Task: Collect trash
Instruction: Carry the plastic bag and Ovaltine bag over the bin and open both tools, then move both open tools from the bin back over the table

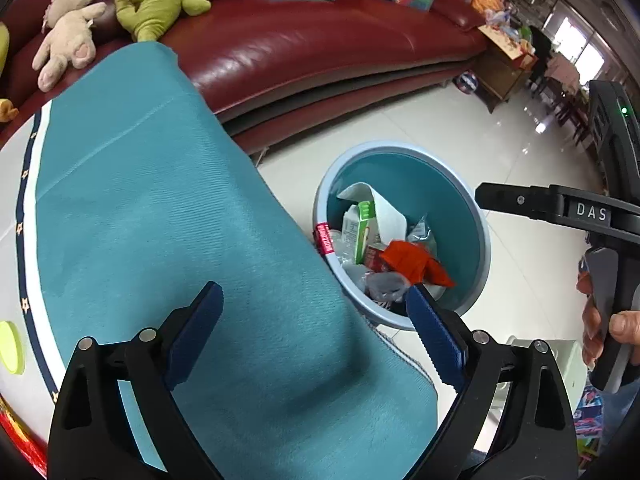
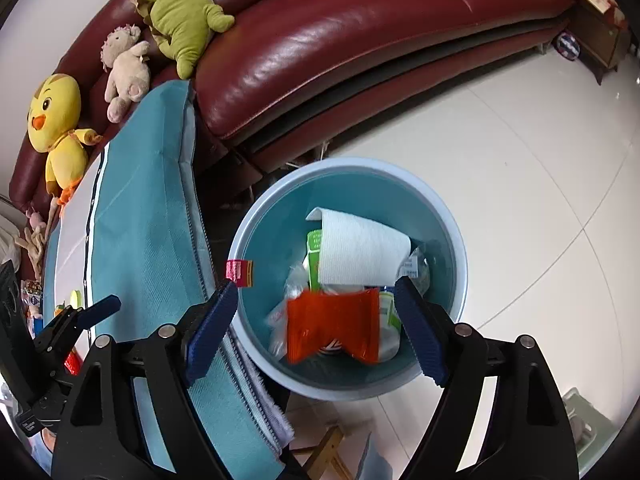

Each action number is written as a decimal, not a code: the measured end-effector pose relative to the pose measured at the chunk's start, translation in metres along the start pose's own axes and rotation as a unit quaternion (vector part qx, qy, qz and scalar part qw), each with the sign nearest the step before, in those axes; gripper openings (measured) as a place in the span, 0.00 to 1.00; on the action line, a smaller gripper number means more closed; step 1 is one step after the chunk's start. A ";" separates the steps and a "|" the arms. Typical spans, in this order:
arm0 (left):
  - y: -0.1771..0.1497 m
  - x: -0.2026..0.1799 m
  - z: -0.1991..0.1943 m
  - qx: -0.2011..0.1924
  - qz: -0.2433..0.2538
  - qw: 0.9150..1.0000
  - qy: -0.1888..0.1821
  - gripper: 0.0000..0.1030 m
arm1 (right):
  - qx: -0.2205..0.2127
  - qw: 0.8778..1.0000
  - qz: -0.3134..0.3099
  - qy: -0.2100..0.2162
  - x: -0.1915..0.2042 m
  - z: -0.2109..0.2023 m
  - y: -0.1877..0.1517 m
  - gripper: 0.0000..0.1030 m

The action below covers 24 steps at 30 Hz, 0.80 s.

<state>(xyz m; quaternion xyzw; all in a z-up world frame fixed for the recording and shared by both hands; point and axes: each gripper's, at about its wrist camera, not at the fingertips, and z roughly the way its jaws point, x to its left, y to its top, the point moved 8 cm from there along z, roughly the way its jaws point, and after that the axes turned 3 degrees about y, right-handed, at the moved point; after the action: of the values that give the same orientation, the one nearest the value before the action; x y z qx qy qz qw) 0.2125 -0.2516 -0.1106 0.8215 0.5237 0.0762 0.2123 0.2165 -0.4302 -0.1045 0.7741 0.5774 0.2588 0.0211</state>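
The blue bin (image 2: 440, 208) is sitting on the floor just past the edge of the counter (image 1: 160, 200), which is wearing a teal cloth. The bin is already holding a lot of trash: a white paper towel (image 2: 360, 252), a green and white carton (image 1: 360, 228), some clear wrappers, and an orange wrapper (image 2: 332, 324) lying on top of the pile.

The right claw (image 2: 316, 320) is hanging over the bin with its blue pads wide apart. Nothing is being squeezed between them. The orange wrapper looks blurry, so it may be dropping in right now.

The left claw (image 1: 316, 332) is also wide apart and is holding nothing. It is hovering over the counter's edge near the bin.

So a good part of the job looks done. A few small things are showing at the far left edge of the counter, but it is hard to tell whether they are trash.
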 end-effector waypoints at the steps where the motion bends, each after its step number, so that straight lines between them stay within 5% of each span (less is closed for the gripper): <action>1: -0.001 0.001 -0.002 -0.001 -0.001 1.000 -0.001 0.90 | 0.001 1.000 0.000 -0.003 0.001 -0.001 -0.001 0.75; 13: -0.018 0.027 -0.038 -0.028 -0.018 0.999 0.007 0.92 | 0.004 1.000 -0.018 -0.013 0.033 -0.016 -0.015 0.77; 24: -0.051 0.081 -0.082 -0.056 -0.060 0.996 0.031 0.95 | 0.010 0.997 -0.075 -0.004 0.102 -0.020 -0.034 0.82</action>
<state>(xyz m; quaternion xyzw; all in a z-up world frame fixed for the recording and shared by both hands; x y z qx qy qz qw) 0.1771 -0.1392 -0.0669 0.7724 0.5735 0.1178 0.2462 0.1986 -0.3323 -0.0605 0.7299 0.6360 0.2480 0.0350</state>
